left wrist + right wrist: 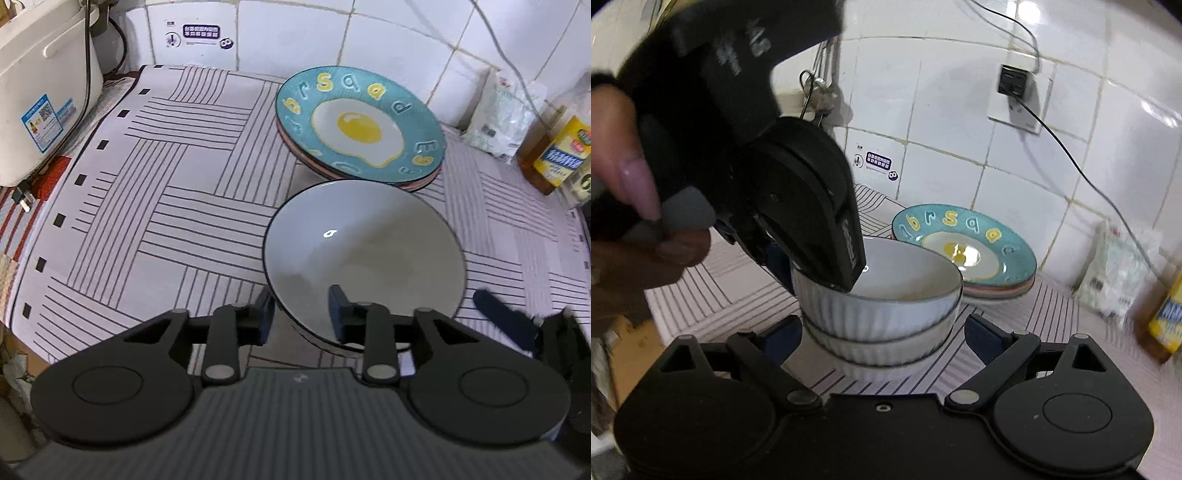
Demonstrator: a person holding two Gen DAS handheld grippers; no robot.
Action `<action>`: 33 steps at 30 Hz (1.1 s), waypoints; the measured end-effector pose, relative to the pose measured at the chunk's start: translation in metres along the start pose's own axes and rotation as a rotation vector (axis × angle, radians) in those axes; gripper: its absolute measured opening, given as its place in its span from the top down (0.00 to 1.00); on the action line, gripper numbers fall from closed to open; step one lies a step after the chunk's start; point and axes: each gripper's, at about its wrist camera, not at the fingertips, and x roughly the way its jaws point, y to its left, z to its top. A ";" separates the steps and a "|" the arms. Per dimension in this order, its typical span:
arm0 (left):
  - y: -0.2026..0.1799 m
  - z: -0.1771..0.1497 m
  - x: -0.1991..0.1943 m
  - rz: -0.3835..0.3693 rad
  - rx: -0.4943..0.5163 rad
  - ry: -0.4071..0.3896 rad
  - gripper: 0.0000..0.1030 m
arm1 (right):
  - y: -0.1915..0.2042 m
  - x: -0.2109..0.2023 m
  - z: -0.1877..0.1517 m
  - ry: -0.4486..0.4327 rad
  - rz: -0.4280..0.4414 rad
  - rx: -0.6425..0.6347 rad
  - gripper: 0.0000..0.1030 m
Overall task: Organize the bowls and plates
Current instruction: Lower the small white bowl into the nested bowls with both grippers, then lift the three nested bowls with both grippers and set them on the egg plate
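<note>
Spread left tongs (301, 314) straddle the bowl's (364, 254) rim; only right view shows stacking.

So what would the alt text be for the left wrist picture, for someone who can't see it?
A black handheld left gripper, jaws slightly apart, straddles the near rim of a pale grey ceramic bowl on a striped white tablecloth. Behind the bowl sits a stack of plates topped by a teal plate with a fried-egg design.

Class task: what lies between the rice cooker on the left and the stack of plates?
Only bare striped mat separates the rice cooker from the plate stack; nothing stands on that stretch. The left wrist view shows it.
</note>
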 end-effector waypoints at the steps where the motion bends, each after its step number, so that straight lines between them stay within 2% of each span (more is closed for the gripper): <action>1: 0.001 0.000 -0.002 -0.018 -0.002 -0.005 0.60 | -0.003 -0.004 -0.002 -0.003 0.013 0.029 0.06; 10: 0.010 -0.003 -0.027 -0.111 -0.042 -0.054 0.45 | -0.021 -0.022 -0.024 -0.040 0.057 0.191 0.06; 14: 0.019 -0.005 -0.034 -0.151 -0.064 -0.058 0.39 | -0.018 -0.024 -0.028 -0.040 0.070 0.186 0.06; 19: 0.033 -0.007 -0.032 -0.156 -0.112 -0.055 0.36 | -0.011 -0.024 -0.031 0.015 0.100 0.164 0.06; 23: 0.047 -0.013 -0.025 -0.201 -0.166 -0.037 0.31 | -0.006 -0.017 -0.037 0.021 0.049 0.173 0.06; 26: 0.056 -0.019 -0.015 -0.235 -0.222 -0.028 0.26 | -0.006 -0.008 -0.039 0.022 0.050 0.192 0.06; 30: 0.062 -0.022 -0.005 -0.281 -0.271 -0.020 0.26 | -0.007 0.007 -0.041 0.027 0.078 0.218 0.06; 33: 0.061 -0.022 0.000 -0.274 -0.266 -0.022 0.26 | -0.010 0.021 -0.042 0.032 0.077 0.222 0.06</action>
